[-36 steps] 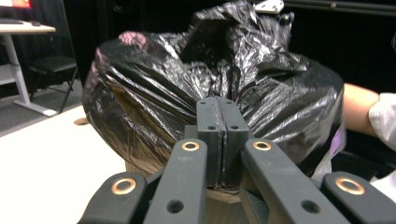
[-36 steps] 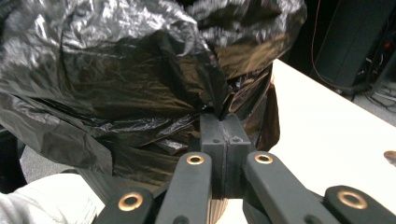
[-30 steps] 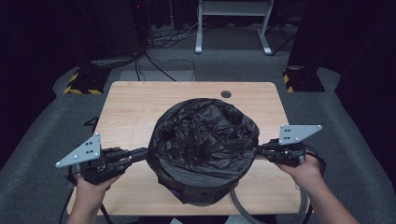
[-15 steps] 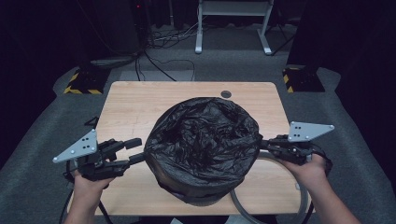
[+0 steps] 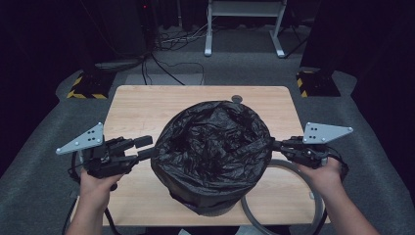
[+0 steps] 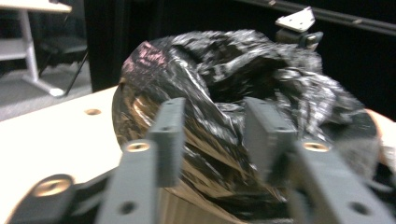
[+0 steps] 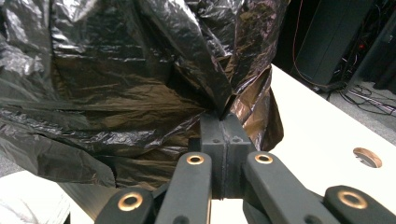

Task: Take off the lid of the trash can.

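A wooden table (image 5: 142,110) carries a round bin draped in a black bag (image 5: 213,147), standing between the two sets of fingers. A grey hoop (image 5: 293,169) lies on the table beneath the right gripper (image 5: 275,144), whose fingers (image 7: 212,135) are pressed together on a fold of the bag's edge. The left gripper (image 5: 146,147) has its fingers (image 6: 169,133) spread wide, the bag's side just beyond them.

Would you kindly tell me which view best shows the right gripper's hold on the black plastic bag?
The right gripper view: its closed fingers pinch the crinkled black plastic bag. The high view shows it distantly; the left gripper view is blurred.
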Demonstrator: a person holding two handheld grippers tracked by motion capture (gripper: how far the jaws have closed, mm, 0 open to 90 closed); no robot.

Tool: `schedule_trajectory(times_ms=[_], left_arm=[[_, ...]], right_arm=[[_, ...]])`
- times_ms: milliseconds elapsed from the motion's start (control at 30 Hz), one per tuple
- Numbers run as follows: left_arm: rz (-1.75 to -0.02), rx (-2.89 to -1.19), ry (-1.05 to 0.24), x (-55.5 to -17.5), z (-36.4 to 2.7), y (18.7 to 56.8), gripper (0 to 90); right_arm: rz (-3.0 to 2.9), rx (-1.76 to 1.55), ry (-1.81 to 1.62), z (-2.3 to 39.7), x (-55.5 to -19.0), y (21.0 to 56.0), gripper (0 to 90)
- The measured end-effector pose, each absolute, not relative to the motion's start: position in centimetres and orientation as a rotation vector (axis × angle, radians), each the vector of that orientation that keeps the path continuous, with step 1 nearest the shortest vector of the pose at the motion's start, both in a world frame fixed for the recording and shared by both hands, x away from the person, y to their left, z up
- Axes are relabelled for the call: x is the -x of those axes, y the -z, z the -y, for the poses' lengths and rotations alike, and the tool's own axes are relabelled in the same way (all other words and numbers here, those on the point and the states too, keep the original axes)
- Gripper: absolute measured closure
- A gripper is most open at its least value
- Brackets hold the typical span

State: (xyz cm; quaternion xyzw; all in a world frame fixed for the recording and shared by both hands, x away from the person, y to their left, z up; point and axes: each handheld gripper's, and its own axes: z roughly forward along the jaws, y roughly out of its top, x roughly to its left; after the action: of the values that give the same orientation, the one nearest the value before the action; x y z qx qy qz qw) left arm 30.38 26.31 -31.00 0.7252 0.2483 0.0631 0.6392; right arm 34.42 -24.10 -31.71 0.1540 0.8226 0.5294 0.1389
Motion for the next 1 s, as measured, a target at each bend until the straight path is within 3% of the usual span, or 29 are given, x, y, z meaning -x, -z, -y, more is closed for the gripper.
schedule_trajectory(times_ms=[133,600,1000], left_arm=[[-0.552,-1.699,-0.19,-30.3,-25.6,30.9,90.0],[-0.598,-1.787,-0.208,-30.6,-25.1,33.5,90.0],[-0.495,-1.669,-0.254,-29.8,-26.4,34.2,90.0]], right_arm=[[-2.373,-0.445,-1.529,24.3,-34.5,31.6,90.0],[-2.474,-0.449,-1.477,23.3,-35.1,33.8,90.0],[-2.541,-0.48,-1.515,22.9,-35.4,36.4,90.0]])
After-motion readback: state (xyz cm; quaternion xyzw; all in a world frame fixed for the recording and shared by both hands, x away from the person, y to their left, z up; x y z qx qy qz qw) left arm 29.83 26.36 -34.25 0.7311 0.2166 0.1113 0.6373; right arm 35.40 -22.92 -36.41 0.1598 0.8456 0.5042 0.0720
